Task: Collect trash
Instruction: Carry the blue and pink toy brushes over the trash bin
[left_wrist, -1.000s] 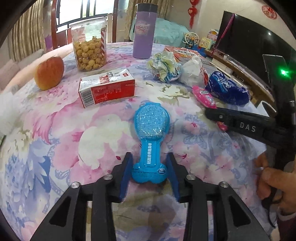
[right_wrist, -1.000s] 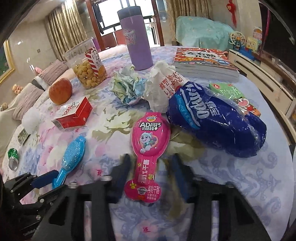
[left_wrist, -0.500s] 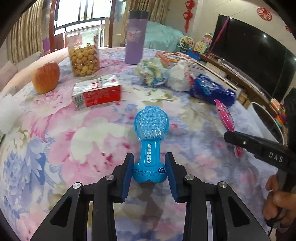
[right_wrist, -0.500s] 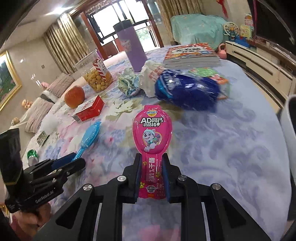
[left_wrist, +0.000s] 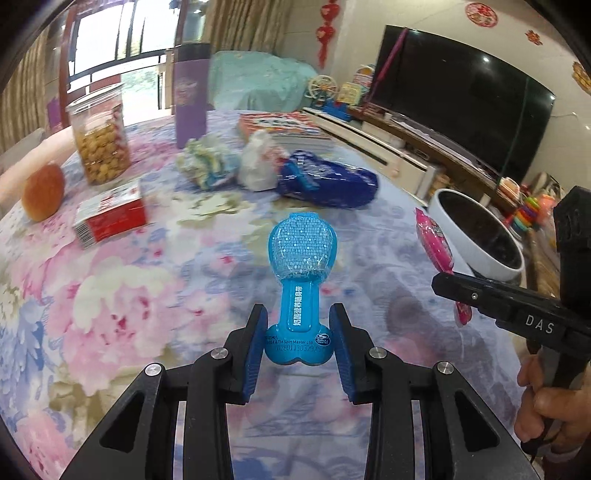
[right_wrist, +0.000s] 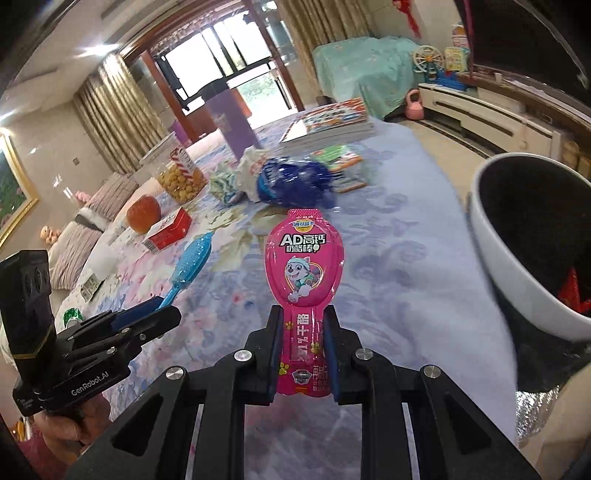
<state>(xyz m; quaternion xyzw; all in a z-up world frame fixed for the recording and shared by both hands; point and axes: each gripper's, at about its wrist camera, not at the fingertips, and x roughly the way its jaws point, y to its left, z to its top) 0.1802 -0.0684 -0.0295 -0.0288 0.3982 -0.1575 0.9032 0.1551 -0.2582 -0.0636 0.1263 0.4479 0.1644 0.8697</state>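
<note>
Two empty snack wrappers are up off the flowered tablecloth (left_wrist: 110, 280), one in each tool. At the bottom centre of the left wrist view, the left gripper (left_wrist: 298, 341) has its fingers closed most of the way onto the bulb-shaped base of the blue wrapper (left_wrist: 302, 266), whose wide rounded head stands up and away from the camera. In the right wrist view the right gripper (right_wrist: 303, 350) is pinched nearly shut on the narrow stem of the pink wrapper (right_wrist: 304, 266), its printed head rising toward the middle of the frame. Both look like thin moulded plastic film: very light, a little springy, stiff enough to hold their shape upright, yet glossy and likely to slip or crumple if squeezed hard. The narrow stem and base are the sensible places to hold, since the broad head would buckle between the pads. A white bin (right_wrist: 517, 258) with a dark lining sits at the right edge of the right wrist view, beside the table edge, and seems the place for them. More rubbish lies in the upper middle of the left view: a crumpled paper ball (left_wrist: 207, 166), a white bag (left_wrist: 258, 166) and a blue packet (left_wrist: 328, 184), with a red carton (left_wrist: 110, 218) at the left.
</note>
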